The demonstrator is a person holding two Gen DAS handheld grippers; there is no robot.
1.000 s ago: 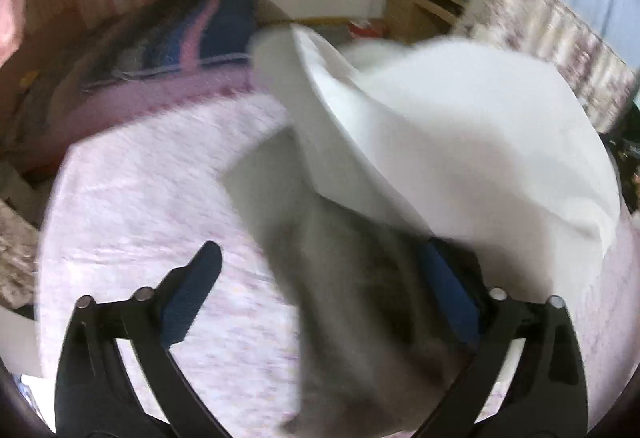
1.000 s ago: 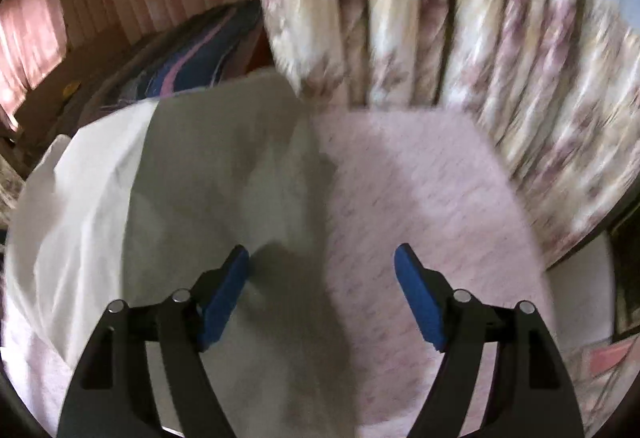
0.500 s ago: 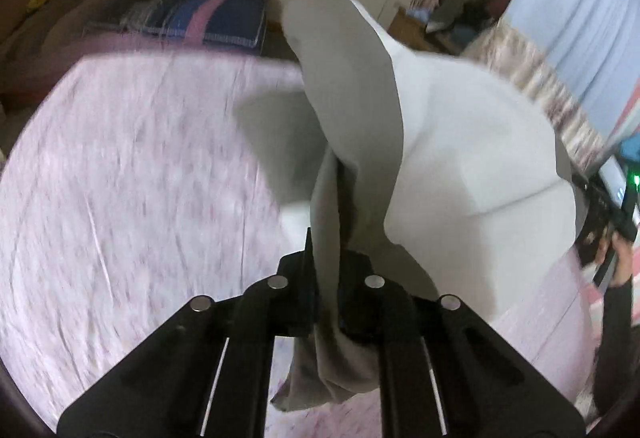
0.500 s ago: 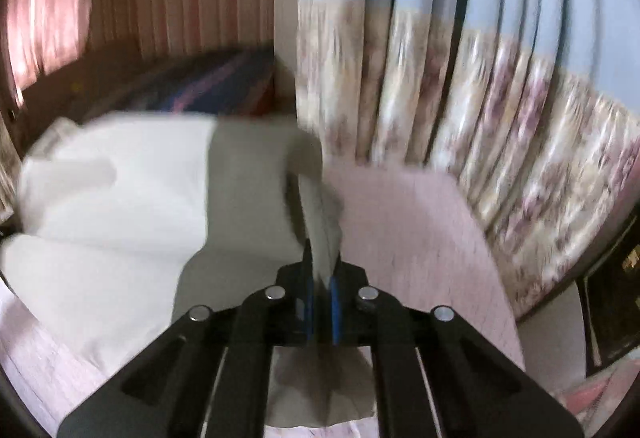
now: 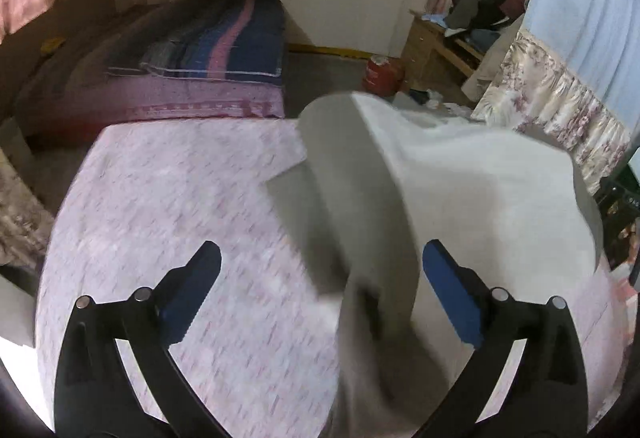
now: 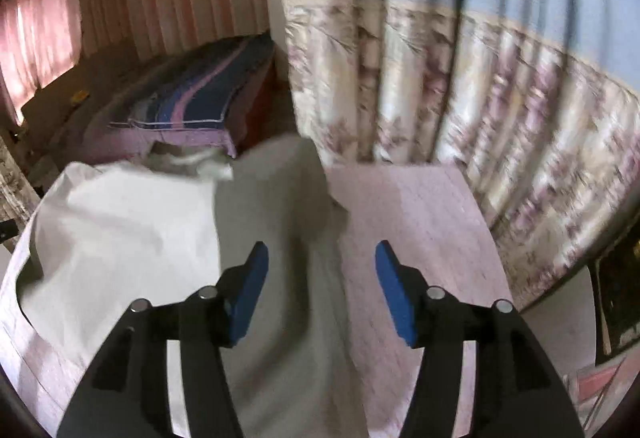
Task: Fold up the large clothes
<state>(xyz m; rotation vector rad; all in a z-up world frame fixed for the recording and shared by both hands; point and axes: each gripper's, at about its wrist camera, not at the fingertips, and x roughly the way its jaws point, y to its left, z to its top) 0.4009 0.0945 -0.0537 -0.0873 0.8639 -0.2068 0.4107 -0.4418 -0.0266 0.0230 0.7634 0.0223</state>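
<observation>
A: Bedroom w/ pink striped walls, bed (image 5: 200,53) at back, floral curtain (image 6: 480,97) on the right. Pink table (image 5: 168,205) in front?

B: Yep. White cloth (image 5: 472,189) lies on it, right of center in the left view, w/ a raised fold at its left edge.

A: Left gripper (image 5: 320,290)?

B: Fingers spread wide now, holding nothing. Half a sec ago they were pinched on the cloth edge. Fold sits between them, blurred.

A: And the right gripper (image 6: 322,296)?

B: Same: jaws wide apart, nothing held. Was clamped on the cloth 0.5 s ago too. Cloth (image 6: 120,217) spreads left, one strip running down between the fingers.

A: Cloth vs before?

B: Dropped lower, no longer lifted.
</observation>
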